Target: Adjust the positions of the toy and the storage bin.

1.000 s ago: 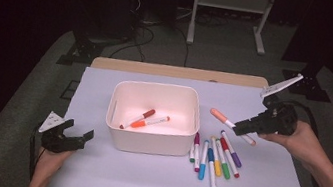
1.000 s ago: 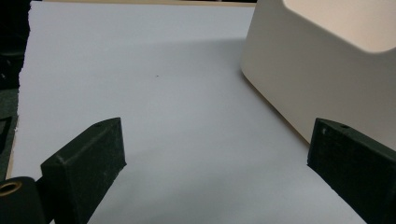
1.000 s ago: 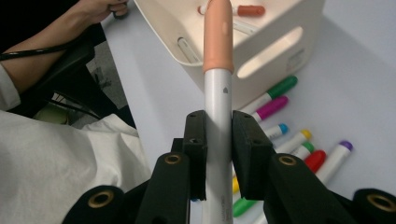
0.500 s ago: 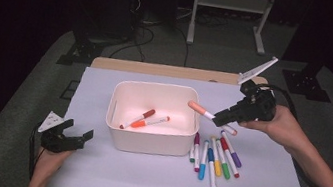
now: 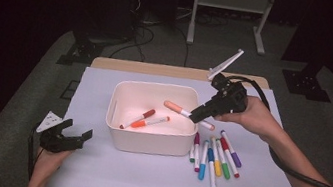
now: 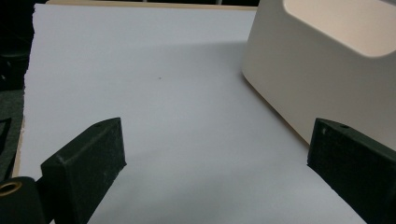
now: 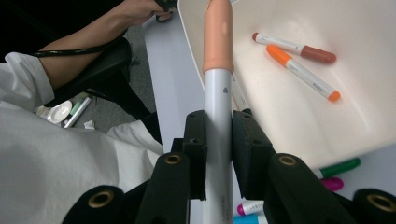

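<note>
White paper covers the table. Right gripper (image 5: 196, 117), clamped on a peach-capped marker (image 5: 178, 109), holds it level over the white bin's (image 5: 146, 143) right rim, cap pointing inward; left gripper (image 5: 77, 136) rests open, well apart.

Peach-capped white marker (image 7: 217, 93); cream bin (image 5: 147, 138)

The right gripper (image 5: 197, 116) has carried the peach-capped marker (image 5: 186, 113) from above the table's right side to over the white bin (image 5: 145, 142). The marker's capped end now reaches past the bin's right rim
</note>
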Demonstrator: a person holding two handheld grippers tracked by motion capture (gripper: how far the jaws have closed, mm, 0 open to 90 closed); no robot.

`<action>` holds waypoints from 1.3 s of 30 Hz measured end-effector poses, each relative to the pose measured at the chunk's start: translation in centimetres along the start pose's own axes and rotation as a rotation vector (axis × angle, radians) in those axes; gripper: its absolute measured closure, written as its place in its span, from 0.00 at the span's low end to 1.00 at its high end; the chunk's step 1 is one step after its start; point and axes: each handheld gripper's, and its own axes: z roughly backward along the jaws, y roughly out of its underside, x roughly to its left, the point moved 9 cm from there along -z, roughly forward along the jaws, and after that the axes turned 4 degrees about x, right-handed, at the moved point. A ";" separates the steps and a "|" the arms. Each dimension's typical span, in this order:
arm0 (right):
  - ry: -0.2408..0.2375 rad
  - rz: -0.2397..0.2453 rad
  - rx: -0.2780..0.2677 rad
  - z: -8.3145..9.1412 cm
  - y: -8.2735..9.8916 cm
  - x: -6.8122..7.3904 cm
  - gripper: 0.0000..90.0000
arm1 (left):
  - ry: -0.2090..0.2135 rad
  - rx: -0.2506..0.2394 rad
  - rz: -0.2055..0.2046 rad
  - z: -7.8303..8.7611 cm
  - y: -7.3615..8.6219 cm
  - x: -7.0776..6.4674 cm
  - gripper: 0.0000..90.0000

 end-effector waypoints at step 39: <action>-0.071 0.053 0.156 -9.0 -4.9 -1.5 0.84 | 0.001 -0.010 0.002 0.3 -0.1 0.2 0.03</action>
